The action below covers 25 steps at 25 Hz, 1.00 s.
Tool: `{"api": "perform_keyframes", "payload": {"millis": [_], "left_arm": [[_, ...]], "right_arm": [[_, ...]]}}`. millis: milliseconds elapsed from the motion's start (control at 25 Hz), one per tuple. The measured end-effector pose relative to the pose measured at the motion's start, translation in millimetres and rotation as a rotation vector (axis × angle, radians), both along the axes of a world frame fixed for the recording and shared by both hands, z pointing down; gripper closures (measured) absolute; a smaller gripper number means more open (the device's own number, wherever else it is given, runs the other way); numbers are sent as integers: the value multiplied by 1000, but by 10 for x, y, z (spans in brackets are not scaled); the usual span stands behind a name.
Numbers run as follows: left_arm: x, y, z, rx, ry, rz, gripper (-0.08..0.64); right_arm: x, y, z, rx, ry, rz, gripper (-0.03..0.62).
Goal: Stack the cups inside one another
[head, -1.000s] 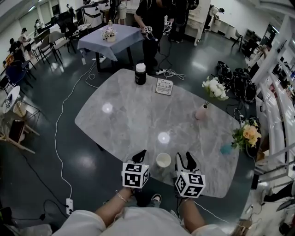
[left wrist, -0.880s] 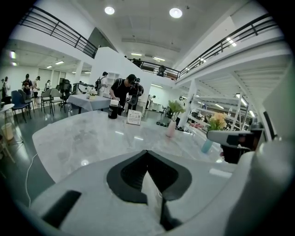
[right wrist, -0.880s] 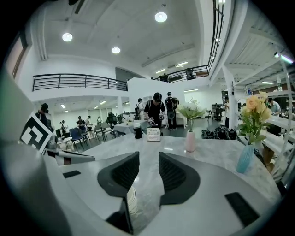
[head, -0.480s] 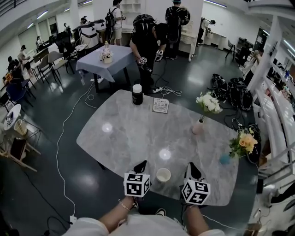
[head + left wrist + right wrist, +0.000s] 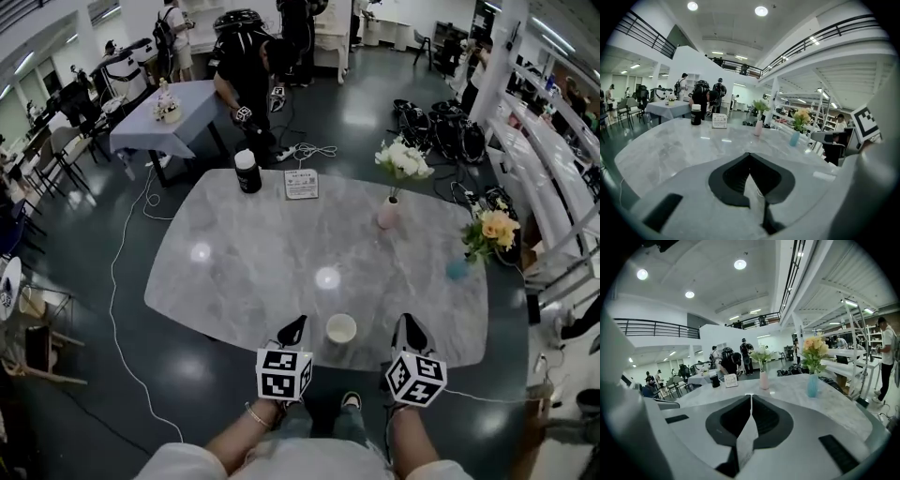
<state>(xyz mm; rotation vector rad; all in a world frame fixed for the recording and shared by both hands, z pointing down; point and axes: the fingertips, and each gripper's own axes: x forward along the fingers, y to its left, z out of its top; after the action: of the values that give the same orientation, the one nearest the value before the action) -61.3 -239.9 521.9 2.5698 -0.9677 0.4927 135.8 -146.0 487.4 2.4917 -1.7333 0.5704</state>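
**A:** 1 cup (image 5: 340,328) is all I can find. It is pale and stands upright near the front edge of the table (image 5: 246,246), between the left gripper (image 5: 296,323) and the right gripper (image 5: 407,323), touching neither.

**B:** Are others nested inside it?

**A:** I cannot tell from above. No second cup stands anywhere on the table.

**B:** And the jaws?

**A:** The left gripper's jaws are pressed together with nothing between them. The right gripper's are the same, closed and empty. Either would have to open before taking anything.

**B:** How would the cup handle?

**A:** It looks thin-walled and light, so I would expect it to tip or slide at a nudge on that smooth stone top. A hard squeeze would likely dent it. The rim should be its stiffest part, so I would pinch the wall just under the rim, 1 jaw inside and 1 outside, gently.
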Motion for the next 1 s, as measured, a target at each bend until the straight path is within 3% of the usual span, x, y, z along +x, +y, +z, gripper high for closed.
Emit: {"api": "perform_keyframes", "payload": {"millis": [320,720,1000], "left_arm": [[-4,272,-70,1,4,27,565],[-241,1001,-121,31,-27,-72,565],[-400,1234,-117,19,-20,-159,565]], "right_arm": [[-176,388,-60,1,-2,3,577],[-350,735,-21,30,-42,-128,577],[-519,818,-75,43,-67,-217,577]]}}
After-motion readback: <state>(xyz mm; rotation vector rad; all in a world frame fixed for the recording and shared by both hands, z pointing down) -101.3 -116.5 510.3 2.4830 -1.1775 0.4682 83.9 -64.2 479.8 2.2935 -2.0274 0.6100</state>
